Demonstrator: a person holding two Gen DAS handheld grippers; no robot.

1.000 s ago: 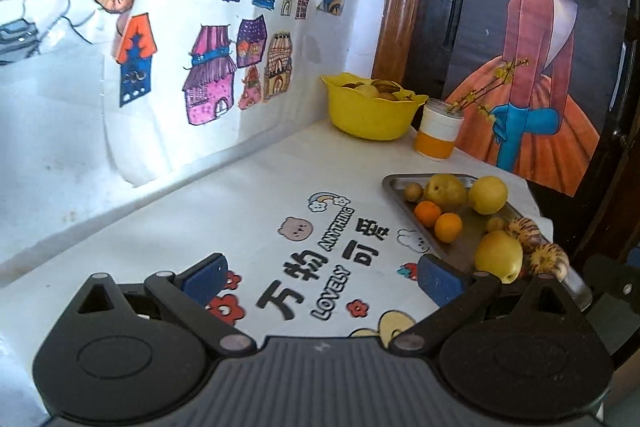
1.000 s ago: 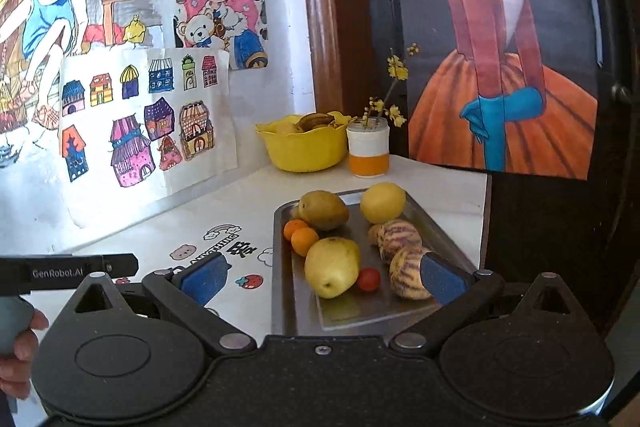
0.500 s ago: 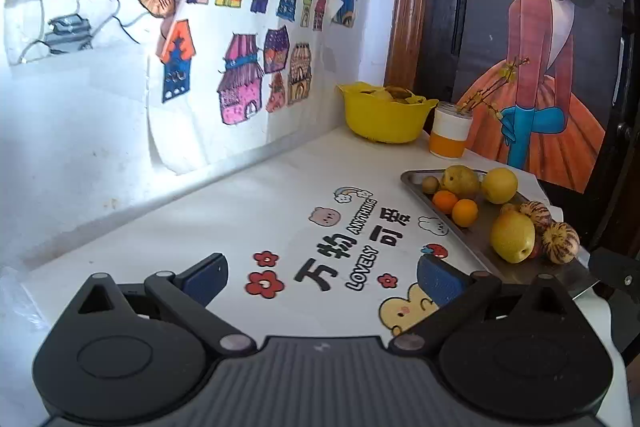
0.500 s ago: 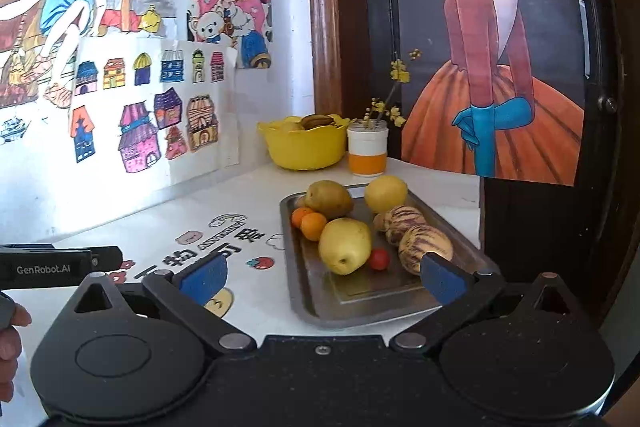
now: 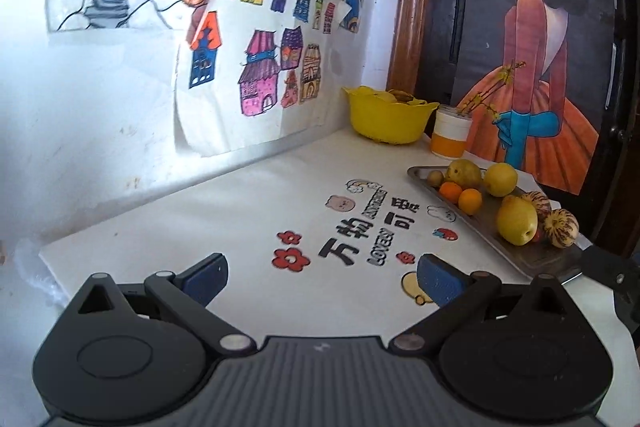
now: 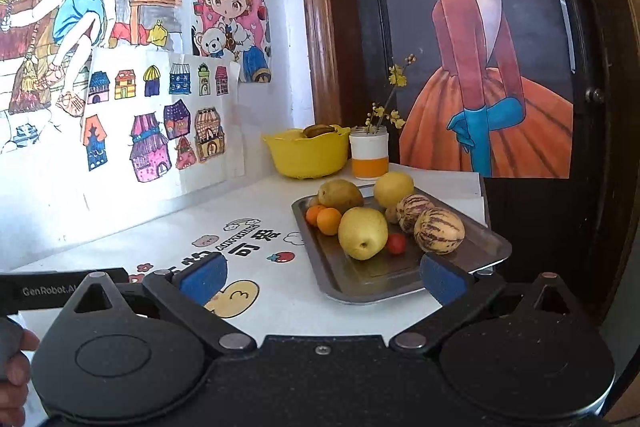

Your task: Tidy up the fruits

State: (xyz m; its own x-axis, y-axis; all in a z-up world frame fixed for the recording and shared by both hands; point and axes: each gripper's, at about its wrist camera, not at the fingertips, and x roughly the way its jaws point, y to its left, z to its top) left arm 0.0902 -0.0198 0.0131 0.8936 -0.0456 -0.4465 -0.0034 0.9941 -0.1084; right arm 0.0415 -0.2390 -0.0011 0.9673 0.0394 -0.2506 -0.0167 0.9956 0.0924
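Observation:
A steel tray (image 6: 486, 245) on the white table holds several fruits: a yellow pear (image 6: 363, 233), two small oranges (image 6: 329, 221), a brown pear (image 6: 340, 194), a yellow round fruit (image 6: 393, 189), two striped melons (image 6: 439, 230) and a small red tomato (image 6: 396, 243). The same tray (image 5: 532, 259) lies at the right in the left wrist view, with the yellow pear (image 5: 517, 221) on it. A yellow bowl (image 6: 306, 155) with fruit in it stands at the back. My right gripper (image 6: 322, 275) is open just before the tray's near edge. My left gripper (image 5: 322, 279) is open over the printed tablecloth, empty.
A white and orange cup (image 6: 369, 157) with yellow flower twigs stands beside the bowl. Drawings cover the wall on the left; a wooden door frame and a large poster stand behind. The table's right edge runs just past the tray. A hand (image 6: 16, 359) holds the left gripper.
Both grippers have drawn back from the tray and the bowl, so the fruits look smaller and farther. Both stay open and empty. No fruit has moved.

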